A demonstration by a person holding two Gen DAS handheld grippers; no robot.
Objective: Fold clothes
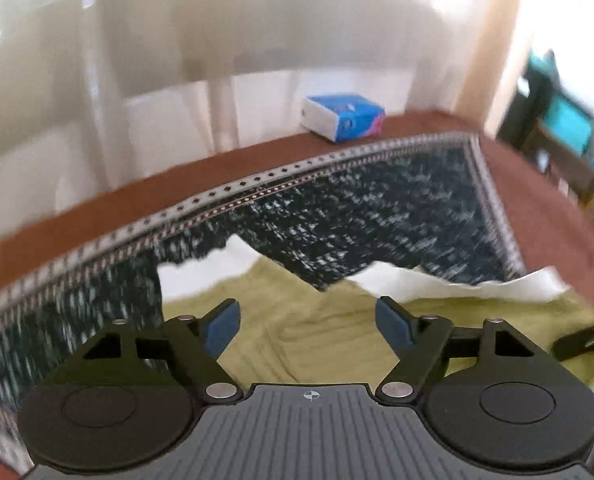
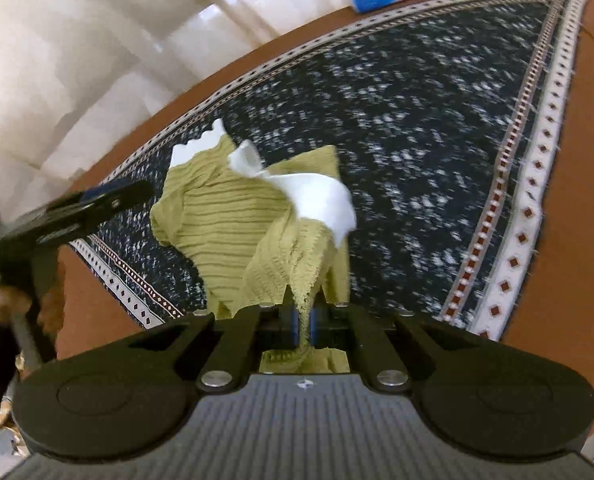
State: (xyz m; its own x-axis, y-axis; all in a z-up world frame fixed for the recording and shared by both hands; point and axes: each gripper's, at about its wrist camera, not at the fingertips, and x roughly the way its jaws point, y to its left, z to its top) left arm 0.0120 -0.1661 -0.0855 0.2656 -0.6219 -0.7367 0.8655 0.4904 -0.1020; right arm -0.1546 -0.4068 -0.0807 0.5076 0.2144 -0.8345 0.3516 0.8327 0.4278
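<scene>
An olive-green ribbed knit garment (image 2: pixel 225 216) with white trim (image 2: pixel 321 196) lies crumpled on a dark speckled mat (image 2: pixel 417 120). My right gripper (image 2: pixel 304 326) is shut on a bunched edge of this garment, and the cloth rises from the mat to its blue pads. In the left wrist view the same garment (image 1: pixel 297 344) spreads just below my left gripper (image 1: pixel 307 324), which stands open with nothing between its blue pads (image 1: pixel 221 326). The left gripper (image 2: pixel 97 200) also shows at the left of the right wrist view, held by a hand (image 2: pixel 1 300).
The mat (image 1: pixel 377 208) has a white patterned border and lies on a brown table (image 1: pixel 545 200). A blue and white tissue pack (image 1: pixel 343 117) sits near the table's far edge. White chairs or furniture stand beyond. A dark shelf (image 1: pixel 557 120) is at right.
</scene>
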